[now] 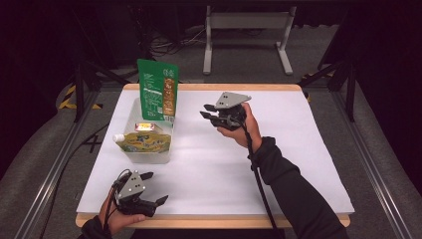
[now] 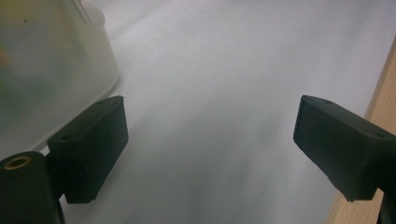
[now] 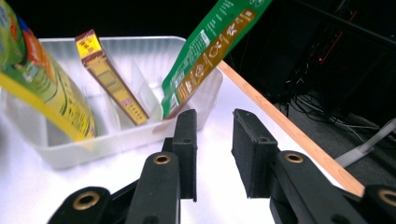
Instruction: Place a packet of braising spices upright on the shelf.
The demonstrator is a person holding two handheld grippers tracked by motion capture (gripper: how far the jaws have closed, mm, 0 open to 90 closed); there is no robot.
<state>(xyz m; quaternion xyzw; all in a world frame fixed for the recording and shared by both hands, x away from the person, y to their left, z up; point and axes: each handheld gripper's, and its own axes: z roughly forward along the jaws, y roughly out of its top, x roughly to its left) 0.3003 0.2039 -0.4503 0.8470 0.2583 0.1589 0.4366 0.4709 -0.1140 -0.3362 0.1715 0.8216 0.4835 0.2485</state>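
Two hand-held grippers stood empty beside a clear bin of packets on a white-topped table.

Nearest the person, the left gripper [image 1: 150, 188] rested low at the table's front edge, its jaws spread wide with only the white table surface [image 2: 224, 70] between them and the clear plastic bin [image 1: 130, 115] just off to one side. Farther up the table, the right gripper [image 1: 207, 113] was held above the surface, pointed toward the bin, its jaws a little apart with nothing between them. In the bin, a green packet [image 1: 157, 89] stood upright at the far end, a yellow-green spouted pouch [image 1: 141, 142] lay at the near end, and a small yellow box [image 3: 108, 74] leaned between them, perhaps against a divider, though the blurred plastic made that hard to tell.
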